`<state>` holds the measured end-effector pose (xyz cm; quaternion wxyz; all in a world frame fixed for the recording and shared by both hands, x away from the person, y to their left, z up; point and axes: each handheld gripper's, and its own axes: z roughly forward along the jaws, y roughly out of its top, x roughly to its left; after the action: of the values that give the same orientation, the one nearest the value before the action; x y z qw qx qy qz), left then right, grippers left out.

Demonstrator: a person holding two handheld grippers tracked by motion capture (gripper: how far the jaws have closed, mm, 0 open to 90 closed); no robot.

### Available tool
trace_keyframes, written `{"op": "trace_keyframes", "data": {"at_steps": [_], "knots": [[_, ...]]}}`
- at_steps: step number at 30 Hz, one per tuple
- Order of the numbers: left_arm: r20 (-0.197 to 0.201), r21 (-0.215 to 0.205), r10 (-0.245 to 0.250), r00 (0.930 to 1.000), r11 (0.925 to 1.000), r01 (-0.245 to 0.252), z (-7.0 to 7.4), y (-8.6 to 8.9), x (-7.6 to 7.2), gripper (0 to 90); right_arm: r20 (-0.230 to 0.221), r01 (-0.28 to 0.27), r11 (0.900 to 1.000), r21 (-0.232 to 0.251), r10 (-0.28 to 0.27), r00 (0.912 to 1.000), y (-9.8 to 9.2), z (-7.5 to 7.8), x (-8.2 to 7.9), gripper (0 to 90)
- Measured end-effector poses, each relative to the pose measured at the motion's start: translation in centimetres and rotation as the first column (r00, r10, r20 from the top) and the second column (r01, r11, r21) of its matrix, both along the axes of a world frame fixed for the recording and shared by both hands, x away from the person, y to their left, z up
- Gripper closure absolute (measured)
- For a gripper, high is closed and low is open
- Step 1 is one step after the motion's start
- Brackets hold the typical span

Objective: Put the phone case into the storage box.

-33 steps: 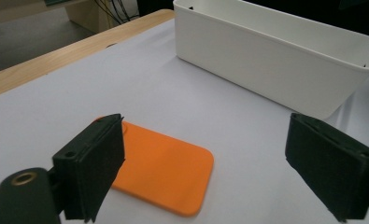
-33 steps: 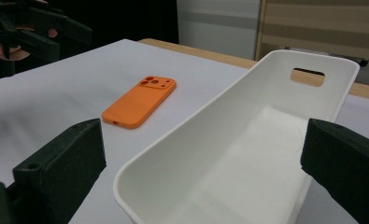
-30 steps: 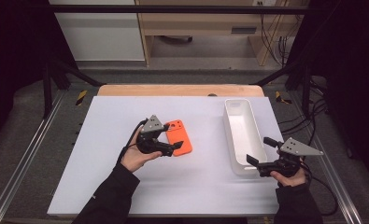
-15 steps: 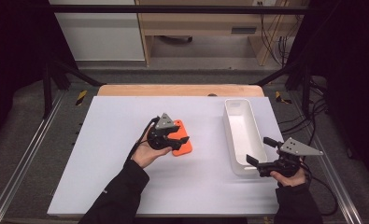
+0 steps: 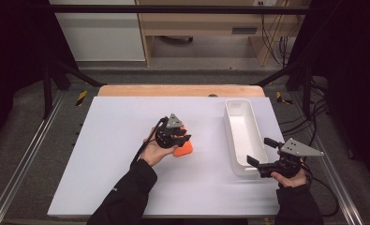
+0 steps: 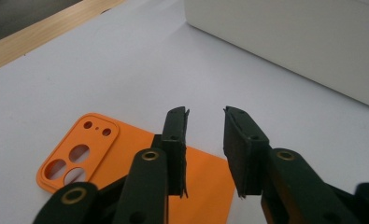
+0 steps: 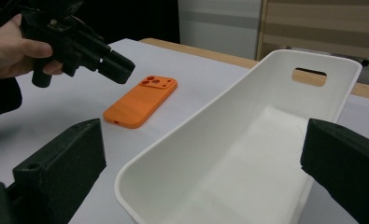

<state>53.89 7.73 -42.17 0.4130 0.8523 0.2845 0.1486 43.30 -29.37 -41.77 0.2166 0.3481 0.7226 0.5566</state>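
An orange phone case (image 5: 184,149) lies flat on the white table, its camera cut-outs (image 6: 79,149) facing up. My left gripper (image 5: 182,138) hovers just over the case (image 7: 140,100), pointing down toward the white bin. Its jaws have just been closing, and a narrow gap (image 6: 205,140) still shows between the pads, which press on nothing. My right gripper (image 5: 259,151) stands open and wide at the near end of the long white bin (image 5: 229,126). The bin's near corner (image 7: 229,88) sits between its two pads (image 7: 60,163) without touching them.
The white table top (image 5: 112,140) has a wooden strip (image 5: 173,90) along its far edge. The bin (image 6: 289,42) stands just right of the case. Metal rails (image 5: 28,154) run along both table sides, and cables (image 5: 323,187) trail at the right.
My left gripper has moved right and slightly down over the orange case, and its jaws have narrowed. The right gripper has stayed where it was.
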Motion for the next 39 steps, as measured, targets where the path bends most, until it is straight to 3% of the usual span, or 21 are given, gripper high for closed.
{"op": "trace_keyframes", "data": {"at_steps": [8, 15, 35, 39], "knots": [[-0.031, 0.027, 0.005, 0.9995, 0.9996, -0.004, -0.7, -0.7, 0.7, 82.9, 0.003, 0.0, 1.0, 0.001, 0.0, 1.0, -0.1, 0.0, 0.0, 0.4], [-0.06, 0.043, 0.01, 0.9982, 0.999, -0.007, -1.7, -1.2, 1.4, 89.0, 0.001, -0.001, 1.0, 0.0, 0.001, 1.0, 0.0, 0.0, 0.0, 0.4], [-0.079, 0.088, 0.022, 0.9966, 0.996, -0.015, -3.4, -2.9, 2.2, 89.6, 0.0, -0.002, 1.0, -0.002, 0.002, 1.0, 0.0, 0.0, 0.1, 0.4], [-0.083, 0.115, 0.016, 0.9964, 0.9933, -0.006, -3.6, -3.5, 2.3, 89.6, 0.001, -0.002, 1.0, -0.002, 0.002, 1.0, 0.0, 0.0, 0.1, 0.4]]}}
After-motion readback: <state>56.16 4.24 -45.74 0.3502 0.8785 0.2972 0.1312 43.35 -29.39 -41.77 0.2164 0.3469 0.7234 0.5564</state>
